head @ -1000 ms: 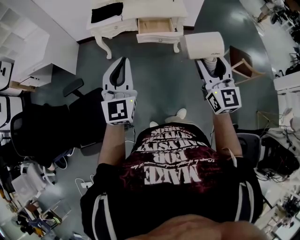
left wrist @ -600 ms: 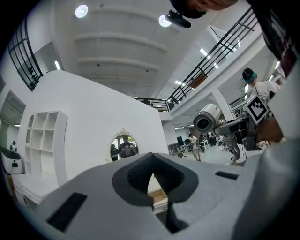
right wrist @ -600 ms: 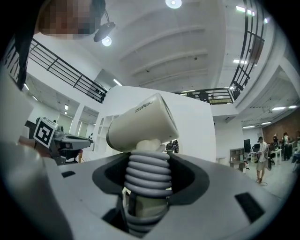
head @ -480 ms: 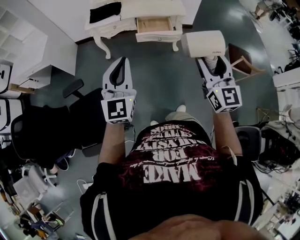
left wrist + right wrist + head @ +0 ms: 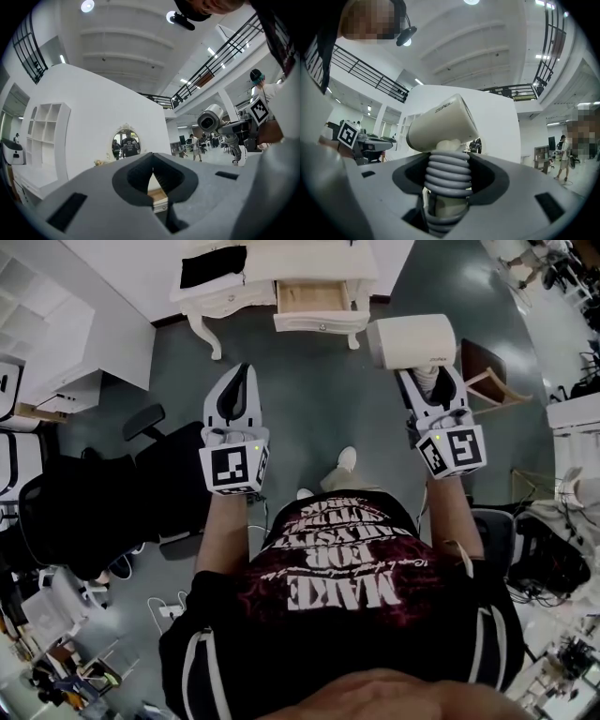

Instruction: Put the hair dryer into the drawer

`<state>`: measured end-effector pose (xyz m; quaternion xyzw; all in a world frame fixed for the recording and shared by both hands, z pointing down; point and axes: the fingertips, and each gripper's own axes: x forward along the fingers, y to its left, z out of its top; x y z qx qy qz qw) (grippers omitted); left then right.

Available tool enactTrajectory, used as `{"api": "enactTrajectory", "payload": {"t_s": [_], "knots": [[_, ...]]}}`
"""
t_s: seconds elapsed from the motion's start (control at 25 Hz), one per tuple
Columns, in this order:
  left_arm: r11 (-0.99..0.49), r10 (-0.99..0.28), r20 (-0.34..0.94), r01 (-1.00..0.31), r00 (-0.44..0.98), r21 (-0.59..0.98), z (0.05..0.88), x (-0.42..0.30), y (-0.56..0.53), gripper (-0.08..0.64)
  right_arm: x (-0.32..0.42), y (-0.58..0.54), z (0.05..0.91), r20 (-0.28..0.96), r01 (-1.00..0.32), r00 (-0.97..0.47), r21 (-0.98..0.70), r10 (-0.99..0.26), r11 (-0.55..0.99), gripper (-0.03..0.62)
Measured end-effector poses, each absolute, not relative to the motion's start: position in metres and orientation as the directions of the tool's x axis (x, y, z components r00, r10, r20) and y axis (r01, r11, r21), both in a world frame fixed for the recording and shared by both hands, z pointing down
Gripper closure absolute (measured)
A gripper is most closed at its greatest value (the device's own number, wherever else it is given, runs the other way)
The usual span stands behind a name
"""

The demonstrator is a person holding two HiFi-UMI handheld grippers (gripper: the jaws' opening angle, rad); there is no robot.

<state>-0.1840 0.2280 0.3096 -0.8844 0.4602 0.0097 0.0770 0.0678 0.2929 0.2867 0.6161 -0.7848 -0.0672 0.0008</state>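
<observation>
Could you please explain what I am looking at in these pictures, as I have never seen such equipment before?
There is no robot here: a person holds a hand-held gripper in each hand. The head view comes from a camera on the person's head, looking steeply down over their shirt and arms to the grey floor. The other two views come from a camera riding on each gripper, looking along its two jaws.

The left gripper is shut with nothing in it. The right gripper is shut on the ribbed handle of a cream hair dryer.

Ahead stands a white dressing table with something dark lying on top. Its drawer is pulled open, and the hair dryer is meant to go in there.
</observation>
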Motion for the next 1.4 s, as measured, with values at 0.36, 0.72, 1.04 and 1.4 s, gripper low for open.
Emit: {"api": "enactTrajectory", "payload": {"t_s": [0.36,0.72,1.04,1.4], "knots": [[-0.568,-0.812,-0.07,-0.812,0.579,-0.132,0.308,-0.157,0.19,0.557,0.092,0.251,0.289,-0.085,-0.965,-0.257,0.073,-0.963,0.251,0.351],[-0.599,-0.793,-0.056,-0.793,0.607,-0.112,0.308,-0.123,0.163,0.557,0.129,0.232,0.278,-0.102,-0.972,-0.237,0.024,-0.966,0.235,0.351],[-0.596,-0.8,-0.018,-0.799,0.599,-0.077,0.323,-0.118,0.145,0.557,0.136,0.212,0.278,-0.097,-0.97,-0.238,0.076,-0.967,0.231,0.351],[-0.592,-0.805,-0.002,-0.803,0.594,-0.068,0.332,-0.105,0.122,0.557,0.147,0.186,0.288,-0.08,-0.968,-0.25,0.057,-0.965,0.246,0.351]]}}
